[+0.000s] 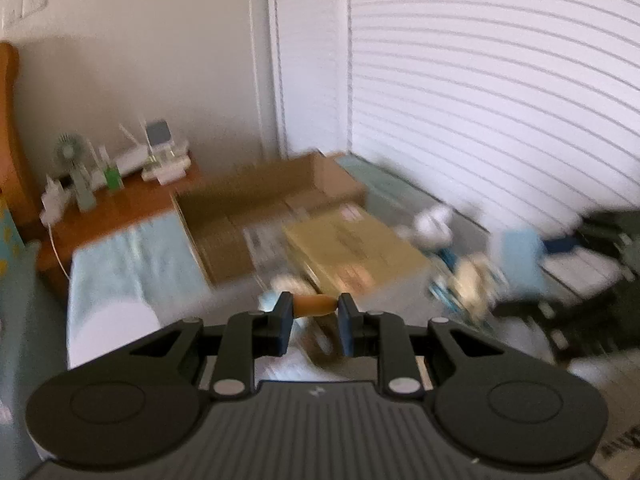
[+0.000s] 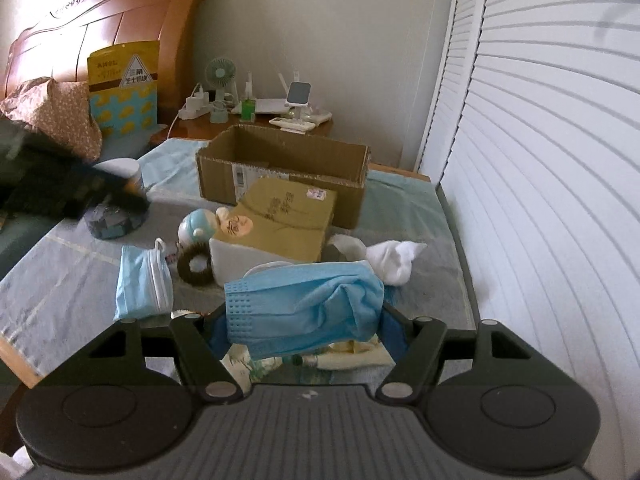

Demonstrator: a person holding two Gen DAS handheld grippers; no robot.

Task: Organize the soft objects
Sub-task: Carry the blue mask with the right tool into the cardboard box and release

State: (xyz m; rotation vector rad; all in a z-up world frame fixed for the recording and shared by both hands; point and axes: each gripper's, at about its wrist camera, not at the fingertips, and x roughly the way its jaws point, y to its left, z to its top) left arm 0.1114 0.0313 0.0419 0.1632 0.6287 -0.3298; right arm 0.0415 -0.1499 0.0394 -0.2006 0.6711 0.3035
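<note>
My left gripper is shut on a small orange-tan soft piece and hangs above the bed; this view is smeared. In the right wrist view it shows as a dark blur at the left. My right gripper is shut on a crumpled blue face mask, which spans its two fingers above the grey bed cover. An open cardboard box stands behind a yellow-topped box. On the cover lie a folded blue mask, a white sock, a brown fuzzy ring and a blue-capped doll.
A round tin sits at the left under the left gripper. A patterned cloth lies below my right fingers. A wooden nightstand with a fan and chargers stands behind the box. White louvred doors run along the right, close to the bed's edge.
</note>
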